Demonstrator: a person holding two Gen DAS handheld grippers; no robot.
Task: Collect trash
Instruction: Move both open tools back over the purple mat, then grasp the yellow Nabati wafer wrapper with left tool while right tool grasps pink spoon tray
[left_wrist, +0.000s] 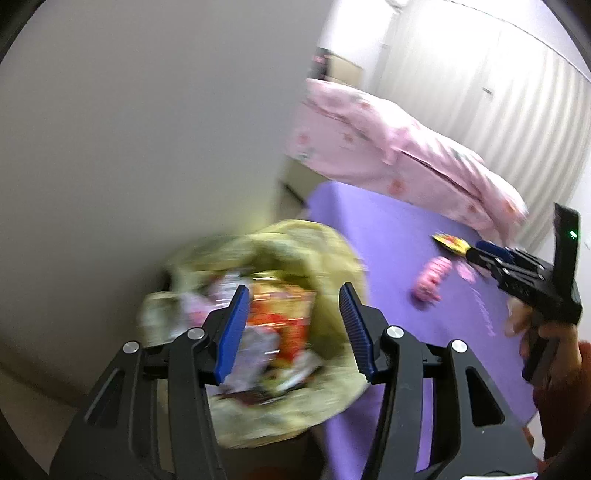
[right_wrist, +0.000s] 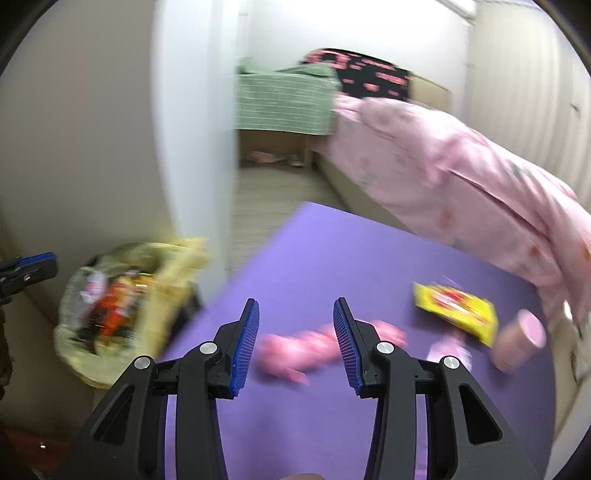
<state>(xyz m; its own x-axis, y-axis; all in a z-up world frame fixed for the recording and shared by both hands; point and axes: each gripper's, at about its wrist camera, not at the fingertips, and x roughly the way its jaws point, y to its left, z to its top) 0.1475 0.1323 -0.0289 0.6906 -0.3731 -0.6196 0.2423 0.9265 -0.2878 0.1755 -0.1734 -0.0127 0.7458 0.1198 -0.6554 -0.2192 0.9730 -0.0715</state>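
We see the yellow-green plastic trash bag, stuffed with wrappers, beside the purple mat. Only our right wrist view shows the pink cylindrical cup near the yellow wrapper. Left gripper and right gripper both gape empty. Blur obscures the pink crumpled wrapper.

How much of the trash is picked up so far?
Done: wrappers already fill the yellow trash bag. In hand: nothing; left gripper and right gripper are open and empty. Left on the purple mat: pink wrapper, yellow packet, pink cup.
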